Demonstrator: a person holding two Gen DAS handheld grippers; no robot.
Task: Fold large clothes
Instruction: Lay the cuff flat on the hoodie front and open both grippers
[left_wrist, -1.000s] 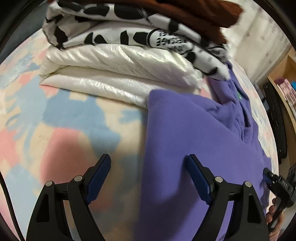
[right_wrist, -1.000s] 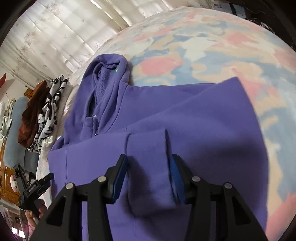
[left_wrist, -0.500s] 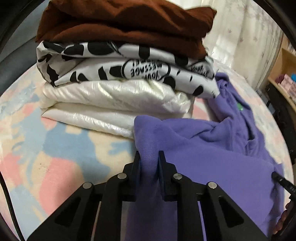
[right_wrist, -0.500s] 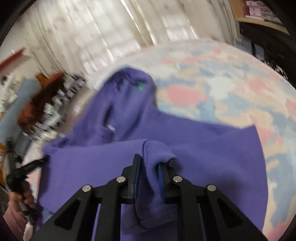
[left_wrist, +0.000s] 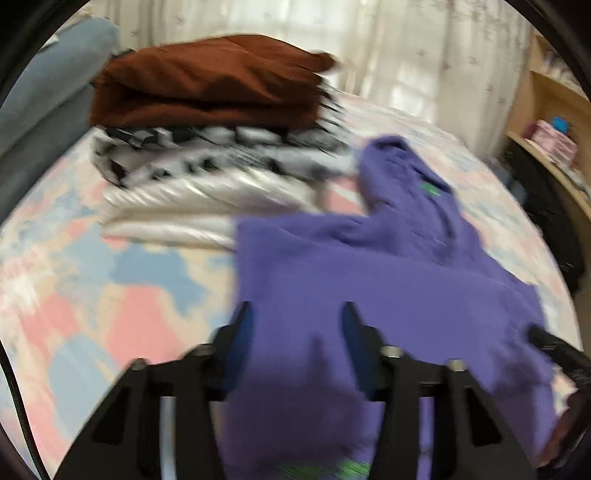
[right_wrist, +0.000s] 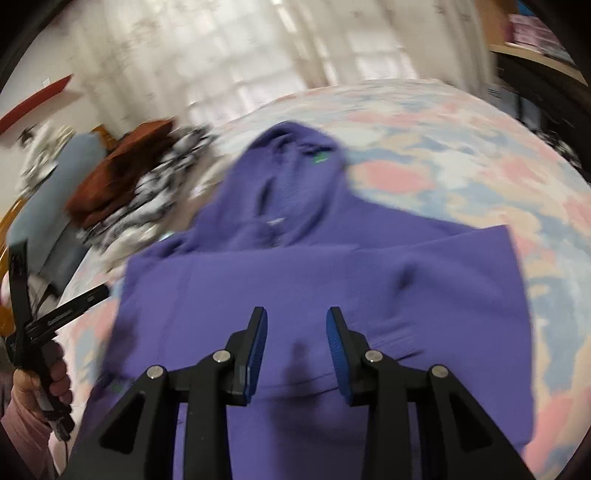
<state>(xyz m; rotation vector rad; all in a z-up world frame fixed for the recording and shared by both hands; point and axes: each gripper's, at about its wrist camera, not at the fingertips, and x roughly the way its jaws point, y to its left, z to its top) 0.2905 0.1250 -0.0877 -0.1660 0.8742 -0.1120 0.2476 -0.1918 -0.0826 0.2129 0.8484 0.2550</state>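
left gripper: jaws apart, holding nothing, hovering over the near left edge of the hoodie
right gripper: jaws apart too, nothing between them, above the folded hem
feel: probably soft, thick fleece, floppy, not slippery
grab spots: likely hem corners or shoulders
looks: purple, partly folded, hood towards the curtains, flat on the pastel bedspread, beside a stack of folded clothes

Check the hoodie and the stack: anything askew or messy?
Nothing much. The purple hoodie lies folded across the bedspread, hood bunched at the far end. The folded stack looks roughly squared, though blurred. Both grippers are open.
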